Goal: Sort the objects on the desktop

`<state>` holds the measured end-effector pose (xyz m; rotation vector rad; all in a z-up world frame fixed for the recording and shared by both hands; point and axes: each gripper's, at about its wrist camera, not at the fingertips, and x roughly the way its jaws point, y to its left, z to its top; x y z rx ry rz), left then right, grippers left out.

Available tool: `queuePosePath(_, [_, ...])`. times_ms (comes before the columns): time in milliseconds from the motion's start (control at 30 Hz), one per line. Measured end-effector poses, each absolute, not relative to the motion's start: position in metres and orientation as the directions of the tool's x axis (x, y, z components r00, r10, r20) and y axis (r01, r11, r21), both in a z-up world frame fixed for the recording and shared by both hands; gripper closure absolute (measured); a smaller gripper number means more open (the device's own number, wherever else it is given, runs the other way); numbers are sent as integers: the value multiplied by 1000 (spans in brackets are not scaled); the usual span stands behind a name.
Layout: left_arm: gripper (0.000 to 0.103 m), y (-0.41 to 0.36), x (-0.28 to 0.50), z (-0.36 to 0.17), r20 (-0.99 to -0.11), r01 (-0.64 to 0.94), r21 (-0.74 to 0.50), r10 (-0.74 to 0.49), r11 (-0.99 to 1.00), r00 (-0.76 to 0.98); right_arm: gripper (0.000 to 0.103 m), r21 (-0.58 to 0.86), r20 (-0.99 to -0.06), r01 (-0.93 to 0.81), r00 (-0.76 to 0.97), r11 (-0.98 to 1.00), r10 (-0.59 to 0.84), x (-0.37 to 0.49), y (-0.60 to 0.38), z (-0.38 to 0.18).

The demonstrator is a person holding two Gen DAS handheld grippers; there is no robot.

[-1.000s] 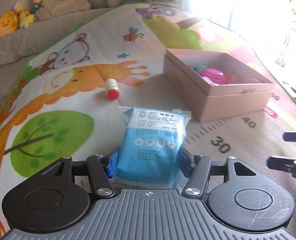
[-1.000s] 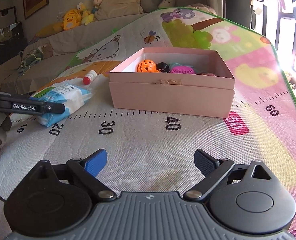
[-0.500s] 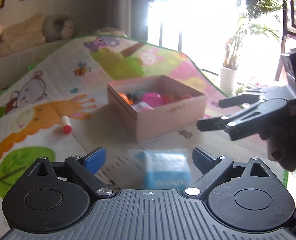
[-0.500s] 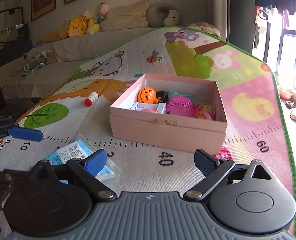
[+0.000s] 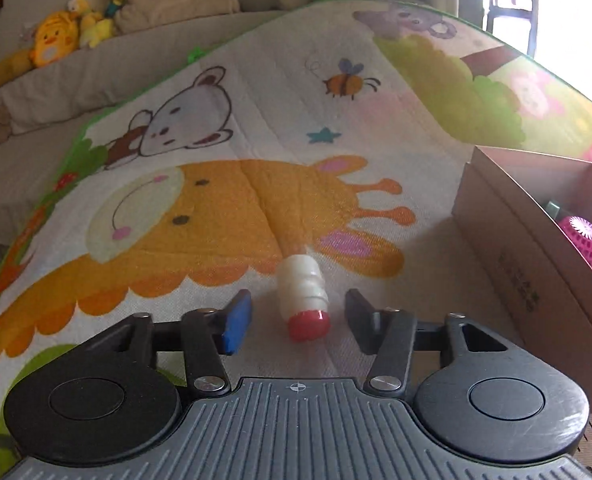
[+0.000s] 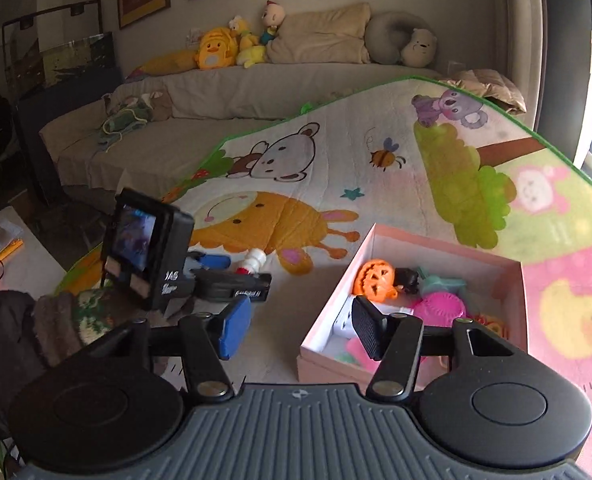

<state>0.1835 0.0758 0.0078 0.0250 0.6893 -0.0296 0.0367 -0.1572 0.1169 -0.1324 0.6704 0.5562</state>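
As my left gripper (image 5: 297,322) closed, the red-capped bottle (image 5: 303,300) lay on the mat (image 5: 216,208) between unpressed pads; next, finish the clamp. Right view: right gripper (image 6: 299,330) closing empty above the pink box (image 6: 435,248).

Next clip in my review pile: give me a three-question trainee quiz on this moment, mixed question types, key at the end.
1. True or false: the small white bottle lies on its side on the play mat, between the left gripper's fingers.
2. What colour is the bottle's cap?
3. Multiple choice: where is the orange pumpkin toy? A) inside the pink box B) on the mat beside the bottle C) held by the right gripper

Key
1. True; the jaws are closing, with gaps on both sides of the bottle.
2. Red.
3. A.
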Motion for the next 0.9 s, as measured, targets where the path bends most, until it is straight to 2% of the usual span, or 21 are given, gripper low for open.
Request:
queuePosePath(67, [69, 74, 181, 10, -638, 53, 7, -37, 999, 769, 45, 67, -657, -560, 599, 826, 459, 25, -154, 102])
queuePosePath(167, [71, 69, 170, 13, -638, 79, 12, -53, 997, 768, 35, 28, -689, -635, 548, 772, 475, 0, -138, 76])
queuePosePath(367, [72, 65, 134, 21, -637, 131, 31, -81, 991, 766, 34, -102, -681, -758, 525, 644, 510, -45, -92, 40])
queuePosePath(433, [77, 68, 116, 25, -639, 143, 22, -96, 989, 764, 35, -193, -663, -763, 565, 617, 492, -57, -89, 34])
queuePosePath(533, [77, 72, 84, 28, -641, 166, -2, -129, 986, 756, 35, -263, -653, -742, 608, 616, 453, -65, -107, 31])
queuePosePath(700, [77, 59, 37, 27, -651, 270, -56, -240, 961, 720, 35, -389, -627, -579, 736, 717, 254, -55, -154, 20])
queuePosePath(800, [72, 49, 29, 27, -637, 278, -29, -232, 960, 735, 33, -316, -640, -505, 738, 803, 212, -44, -185, 21])
queuePosePath(867, [53, 49, 38, 27, -623, 217, 17, -160, 976, 766, 27, -244, -635, -462, 741, 853, 219, -42, -199, 23])
queuePosePath(900, [48, 51, 47, 27, -616, 168, 38, -109, 985, 780, 24, -204, -623, -441, 747, 874, 232, -42, -205, 24])
